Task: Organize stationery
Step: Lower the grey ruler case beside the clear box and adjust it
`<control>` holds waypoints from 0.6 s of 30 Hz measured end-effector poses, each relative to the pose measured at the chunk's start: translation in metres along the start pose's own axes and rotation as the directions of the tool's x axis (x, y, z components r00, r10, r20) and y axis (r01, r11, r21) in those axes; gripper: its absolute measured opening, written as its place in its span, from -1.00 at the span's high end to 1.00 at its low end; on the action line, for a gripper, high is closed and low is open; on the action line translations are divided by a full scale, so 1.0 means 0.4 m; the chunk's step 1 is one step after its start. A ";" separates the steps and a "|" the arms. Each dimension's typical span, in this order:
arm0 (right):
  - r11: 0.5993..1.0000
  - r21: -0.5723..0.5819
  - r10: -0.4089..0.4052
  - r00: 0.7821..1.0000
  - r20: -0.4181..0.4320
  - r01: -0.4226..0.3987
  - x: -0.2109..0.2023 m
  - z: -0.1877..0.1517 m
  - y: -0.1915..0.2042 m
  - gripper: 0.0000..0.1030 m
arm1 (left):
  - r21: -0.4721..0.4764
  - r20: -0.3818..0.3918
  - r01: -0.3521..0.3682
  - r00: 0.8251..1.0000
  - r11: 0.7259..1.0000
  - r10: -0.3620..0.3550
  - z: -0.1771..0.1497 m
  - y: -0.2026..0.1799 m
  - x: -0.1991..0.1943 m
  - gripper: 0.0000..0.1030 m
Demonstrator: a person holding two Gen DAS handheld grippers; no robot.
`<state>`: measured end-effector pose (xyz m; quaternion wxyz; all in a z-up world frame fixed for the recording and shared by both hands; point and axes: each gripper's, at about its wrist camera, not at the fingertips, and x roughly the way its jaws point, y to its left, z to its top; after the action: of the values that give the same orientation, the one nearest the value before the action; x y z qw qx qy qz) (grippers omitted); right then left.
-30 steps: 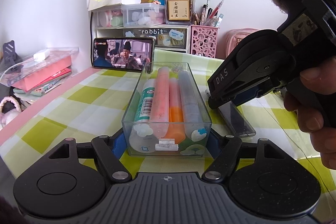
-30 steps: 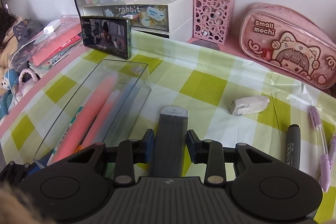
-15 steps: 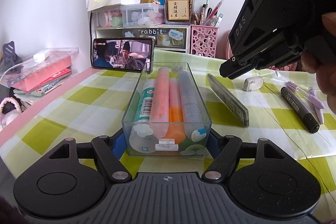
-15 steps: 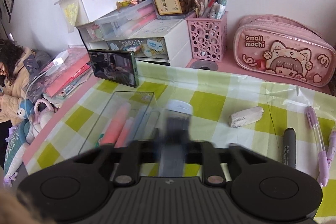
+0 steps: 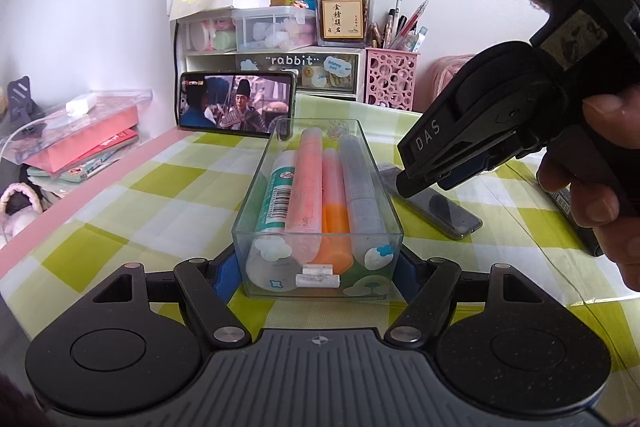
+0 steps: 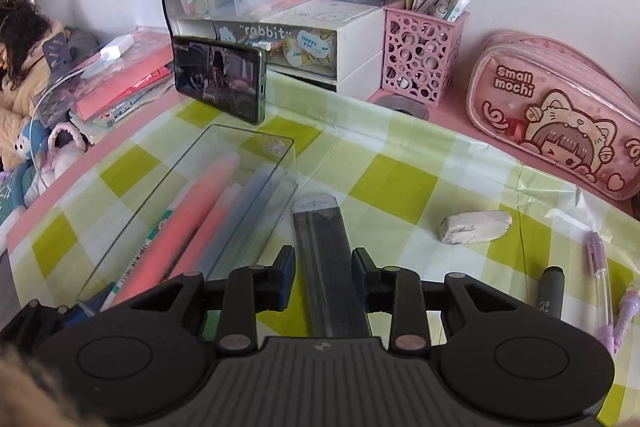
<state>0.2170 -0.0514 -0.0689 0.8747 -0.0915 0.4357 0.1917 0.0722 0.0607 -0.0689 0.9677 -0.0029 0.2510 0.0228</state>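
Right hand-held gripper (image 6: 323,277) astride grey case (image 6: 326,259), seemingly untouched.

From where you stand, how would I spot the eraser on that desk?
Start at the pink pencil case printed "Small mochi" against the back wall. On the green-checked tablecloth in front of it lies the eraser, alone on a pale square. It is a whitish, smudged, rounded lump, unlike the long thin pens to its right.
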 end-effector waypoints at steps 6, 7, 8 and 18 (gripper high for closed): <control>0.997 -0.080 -0.001 1.000 -0.012 0.001 0.022 0.006 0.016 0.32 | 0.001 -0.001 0.000 1.000 1.000 0.000 0.000 0.000 0.001 -0.41; 0.996 -0.085 -0.003 1.000 -0.013 0.002 0.024 0.008 0.018 0.31 | 0.001 -0.001 0.000 1.000 1.000 0.000 0.000 0.000 0.001 -0.41; 0.996 -0.087 -0.002 1.000 -0.015 0.001 0.024 0.010 0.019 0.31 | 0.001 -0.001 0.000 1.000 1.000 0.000 0.000 0.000 0.001 -0.41; 0.993 -0.110 0.031 0.999 -0.012 -0.032 0.019 0.007 0.023 0.20 | 0.000 -0.001 0.000 1.000 1.000 0.000 0.001 0.000 0.001 -0.40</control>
<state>0.2193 -0.0400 -0.0734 0.8630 -0.1338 0.4301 0.2287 0.0726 0.0607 -0.0689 0.9676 -0.0027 0.2514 0.0230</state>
